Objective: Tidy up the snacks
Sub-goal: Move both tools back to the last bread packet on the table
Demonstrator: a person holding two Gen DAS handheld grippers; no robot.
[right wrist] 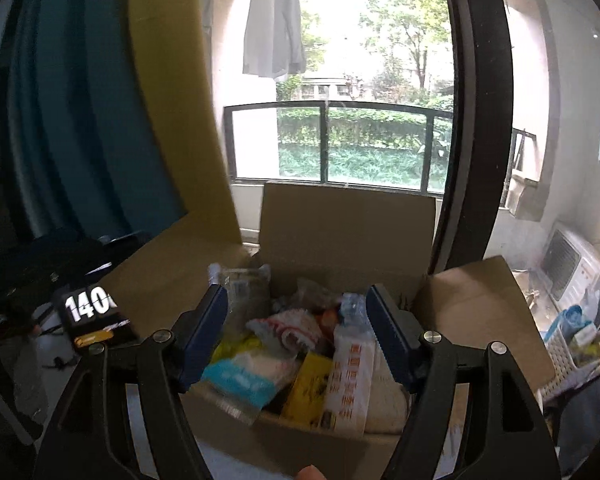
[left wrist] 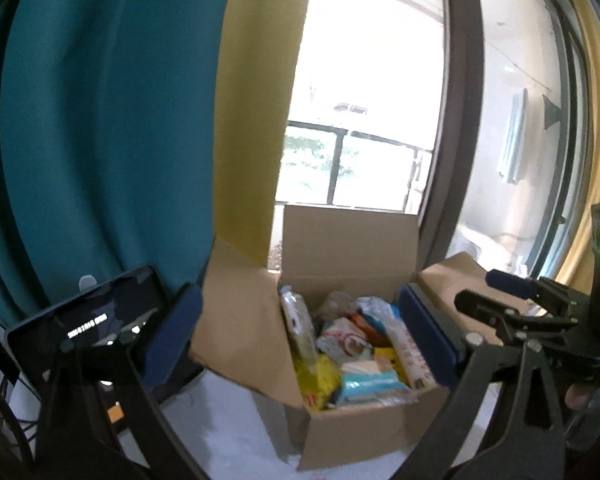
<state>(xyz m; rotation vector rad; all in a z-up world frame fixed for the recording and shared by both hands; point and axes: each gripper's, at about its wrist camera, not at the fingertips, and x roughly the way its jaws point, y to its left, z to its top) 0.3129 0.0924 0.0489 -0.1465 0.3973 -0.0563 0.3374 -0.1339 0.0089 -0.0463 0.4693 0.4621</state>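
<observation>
Both grippers hover short of the cardboard box (right wrist: 340,436) on the bench, left gripper (left wrist: 304,332) and right gripper (right wrist: 298,336) fingers spread and empty, snacks (right wrist: 300,360) piled inside, flaps folded open for access.
</observation>
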